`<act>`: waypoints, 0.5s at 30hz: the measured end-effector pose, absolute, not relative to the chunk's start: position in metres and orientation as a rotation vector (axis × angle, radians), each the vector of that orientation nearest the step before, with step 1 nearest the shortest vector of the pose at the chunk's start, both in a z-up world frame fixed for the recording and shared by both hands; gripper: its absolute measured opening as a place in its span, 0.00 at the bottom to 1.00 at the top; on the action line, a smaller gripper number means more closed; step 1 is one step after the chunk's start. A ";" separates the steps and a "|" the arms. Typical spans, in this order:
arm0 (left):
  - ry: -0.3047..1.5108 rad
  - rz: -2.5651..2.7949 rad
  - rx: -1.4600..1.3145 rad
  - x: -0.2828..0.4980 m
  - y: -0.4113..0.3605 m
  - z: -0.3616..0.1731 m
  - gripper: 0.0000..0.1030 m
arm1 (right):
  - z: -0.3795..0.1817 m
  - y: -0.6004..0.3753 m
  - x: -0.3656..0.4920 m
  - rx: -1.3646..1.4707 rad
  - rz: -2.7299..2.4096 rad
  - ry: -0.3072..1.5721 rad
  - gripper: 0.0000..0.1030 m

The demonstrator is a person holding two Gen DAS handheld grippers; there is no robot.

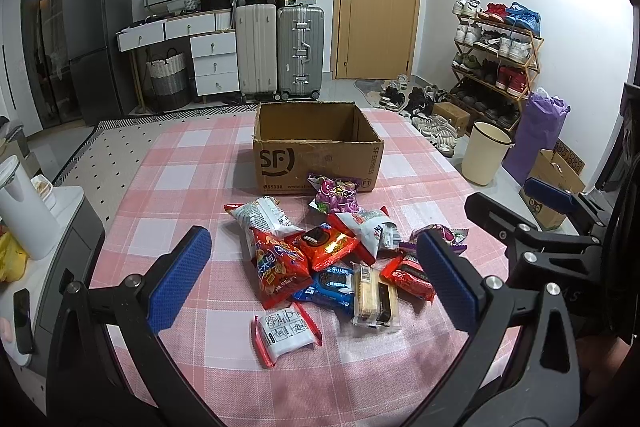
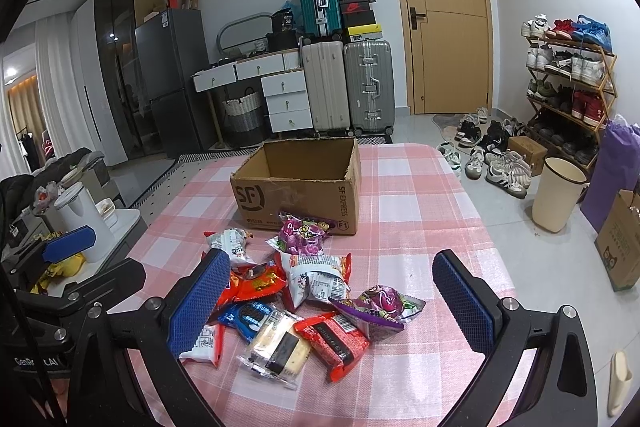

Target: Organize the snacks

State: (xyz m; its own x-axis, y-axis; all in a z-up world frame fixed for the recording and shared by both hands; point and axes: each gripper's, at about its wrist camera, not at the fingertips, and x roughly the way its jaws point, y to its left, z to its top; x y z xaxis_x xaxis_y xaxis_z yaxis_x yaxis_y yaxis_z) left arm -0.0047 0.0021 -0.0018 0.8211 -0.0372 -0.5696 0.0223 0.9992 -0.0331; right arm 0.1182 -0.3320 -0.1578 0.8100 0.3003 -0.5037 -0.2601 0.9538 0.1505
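Both the left gripper (image 1: 314,277) and right gripper (image 2: 332,301) are hovering with jaws wide open, gripping nothing. Just beyond, the snacks (image 1: 320,255) are lying piled on the bench (image 1: 180,163). Farther off, the cardboard box (image 1: 316,147) is standing open.

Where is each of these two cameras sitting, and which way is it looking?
Left wrist view: sits on the left tool, looking forward over the snack pile toward the cardboard box; its blue fingers frame the view, and the right tool shows at right.
Right wrist view: sits on the right tool, facing the same way; the left tool shows at left.
Shared: snacks, box, checked tablecloth.
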 end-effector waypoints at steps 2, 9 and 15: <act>0.607 -0.031 -0.024 -0.005 0.002 -0.002 0.99 | -0.158 -0.332 0.118 0.077 0.300 0.551 1.00; 0.613 -0.034 -0.025 -0.006 0.003 -0.004 0.99 | -0.168 -0.329 0.119 0.076 0.312 0.567 1.00; 0.627 -0.048 -0.027 -0.004 0.004 -0.015 0.99 | -0.176 -0.335 0.129 0.124 0.390 0.606 1.00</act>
